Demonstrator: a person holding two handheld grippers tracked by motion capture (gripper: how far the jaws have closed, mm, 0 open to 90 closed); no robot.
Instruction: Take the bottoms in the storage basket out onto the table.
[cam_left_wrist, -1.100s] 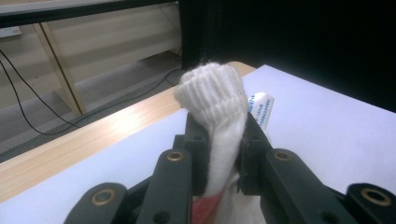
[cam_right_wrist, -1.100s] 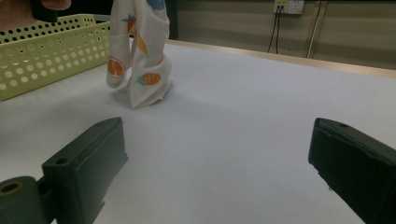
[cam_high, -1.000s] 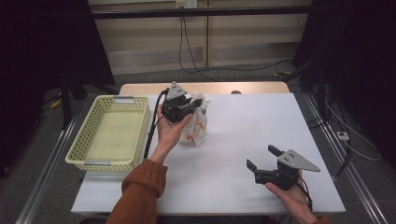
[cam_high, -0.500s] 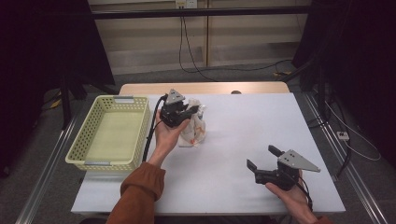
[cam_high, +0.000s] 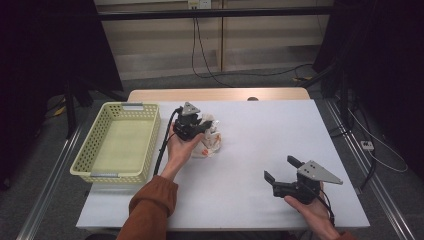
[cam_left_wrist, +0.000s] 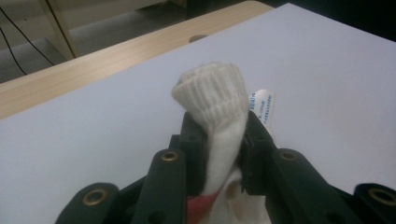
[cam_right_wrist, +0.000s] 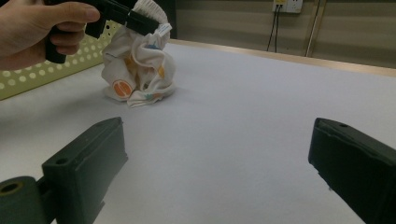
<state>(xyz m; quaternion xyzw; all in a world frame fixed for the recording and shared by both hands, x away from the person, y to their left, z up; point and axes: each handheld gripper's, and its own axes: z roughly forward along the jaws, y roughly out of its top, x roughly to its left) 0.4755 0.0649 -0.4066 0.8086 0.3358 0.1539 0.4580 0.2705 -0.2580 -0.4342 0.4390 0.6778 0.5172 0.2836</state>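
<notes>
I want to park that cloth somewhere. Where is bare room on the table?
Free: the wide stretch between the cloth and the right claw, and the far right corner. The yellow basket also looks empty. Crowded: the strip between basket and cloth, where the left claw grips it.

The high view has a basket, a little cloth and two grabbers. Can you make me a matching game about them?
Things:
1. basket
2. white cloth
3. left gripper
4. right gripper

States:
A. jaws wide apart over bare table, nothing between them
B. bunched up on the table, ribbed end sticking up
C. pale yellow-green, at the table's left edge
D. pinching the ribbed end between its jaws

Pairs: 1-C, 2-B, 3-D, 4-A
</notes>
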